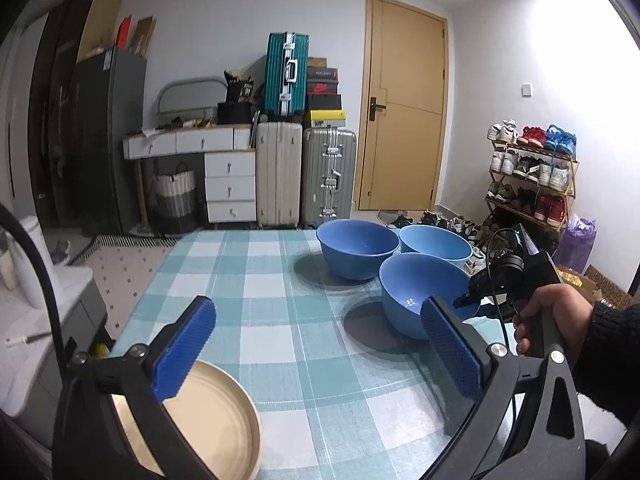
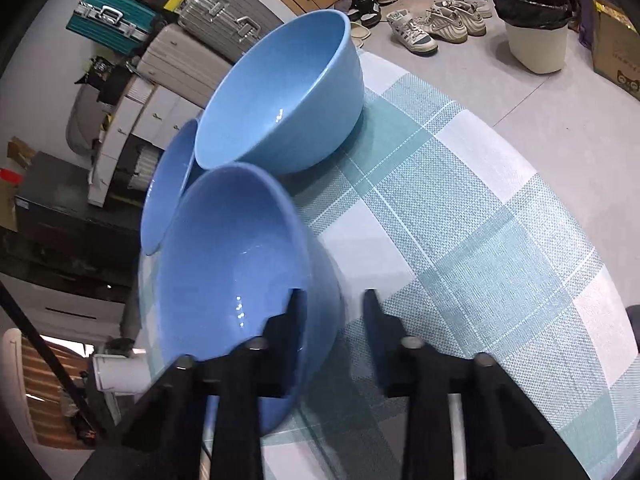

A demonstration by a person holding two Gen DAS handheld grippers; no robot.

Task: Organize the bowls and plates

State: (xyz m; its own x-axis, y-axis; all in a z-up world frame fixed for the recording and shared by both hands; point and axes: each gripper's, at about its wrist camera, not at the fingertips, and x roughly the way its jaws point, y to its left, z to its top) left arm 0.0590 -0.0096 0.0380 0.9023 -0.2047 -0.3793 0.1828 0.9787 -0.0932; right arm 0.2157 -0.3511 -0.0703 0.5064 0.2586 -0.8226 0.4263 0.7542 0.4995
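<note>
Three blue bowls stand on the checked tablecloth. The nearest bowl has my right gripper at its rim: one finger is inside the bowl, the other outside, with a gap between the outer finger and the wall. The two other bowls stand behind it; they also show in the right wrist view. My left gripper is open and empty above the table. A beige plate lies under its left finger.
The table's right edge drops to a floor with shoes and a white bin. Suitcases, a drawer unit, a door and a shoe rack stand behind. A white counter is at left.
</note>
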